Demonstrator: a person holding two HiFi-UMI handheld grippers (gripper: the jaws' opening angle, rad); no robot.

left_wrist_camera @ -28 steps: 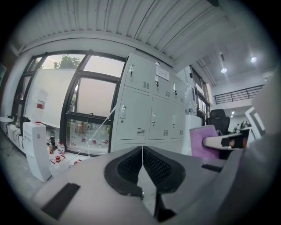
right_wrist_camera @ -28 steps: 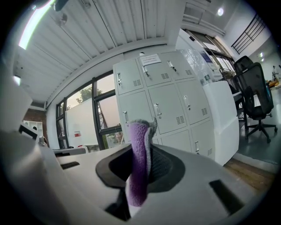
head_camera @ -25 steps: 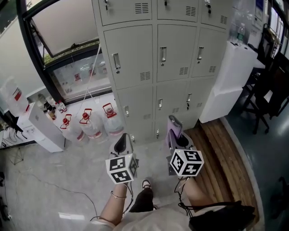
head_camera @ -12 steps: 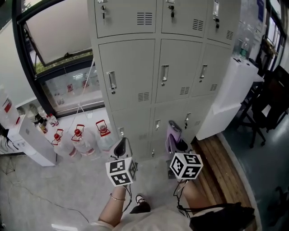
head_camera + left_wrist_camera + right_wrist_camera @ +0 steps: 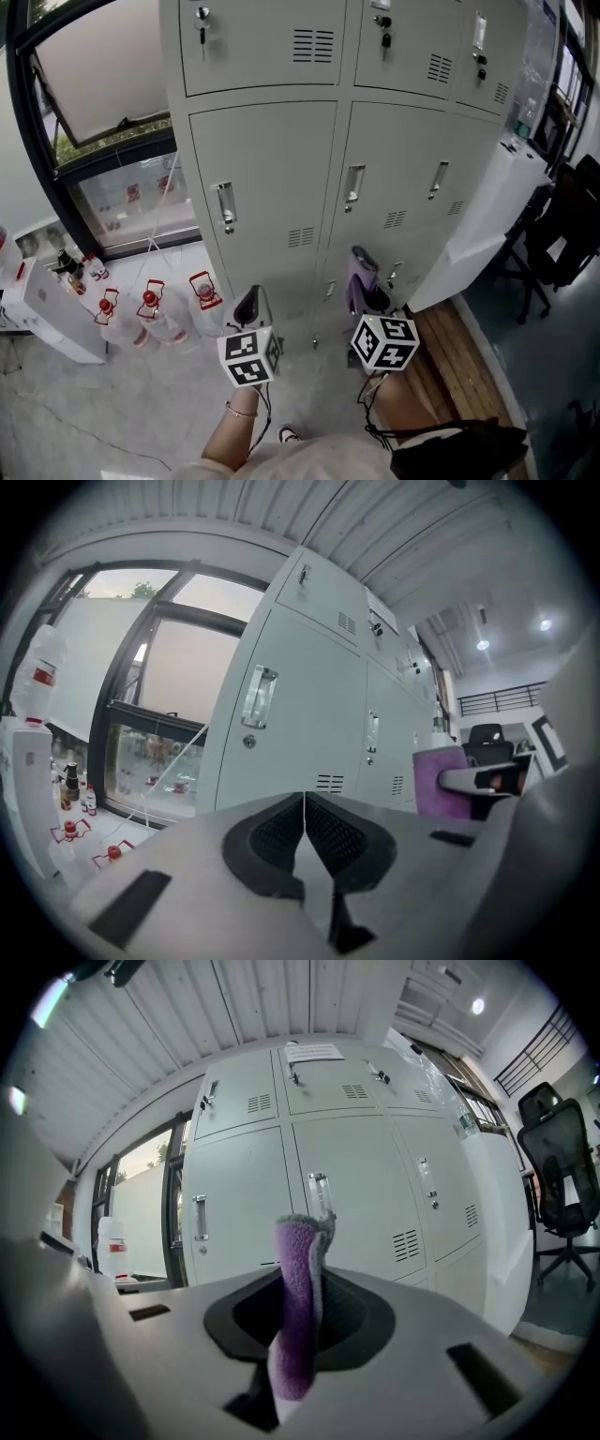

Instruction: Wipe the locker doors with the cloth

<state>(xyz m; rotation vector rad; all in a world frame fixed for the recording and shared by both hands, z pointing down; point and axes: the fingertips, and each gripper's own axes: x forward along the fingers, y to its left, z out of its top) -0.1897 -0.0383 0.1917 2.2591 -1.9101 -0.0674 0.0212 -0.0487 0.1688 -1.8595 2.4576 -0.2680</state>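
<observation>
The right gripper is clamped on a purple cloth, which stands up out of its jaws in front of the grey locker doors, near them. The left gripper faces the lockers too, jaws pressed together and empty. Red-capped water bottles stand on the floor left of the lockers.

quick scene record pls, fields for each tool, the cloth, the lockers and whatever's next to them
left tool: shut, empty
right tool: shut on purple cloth
cloth pose: upright between the jaws, apart from the doors
lockers: grey, doors closed, straight ahead of both tools
left of lockers: water bottles with red caps
wiping: not yet begun
</observation>
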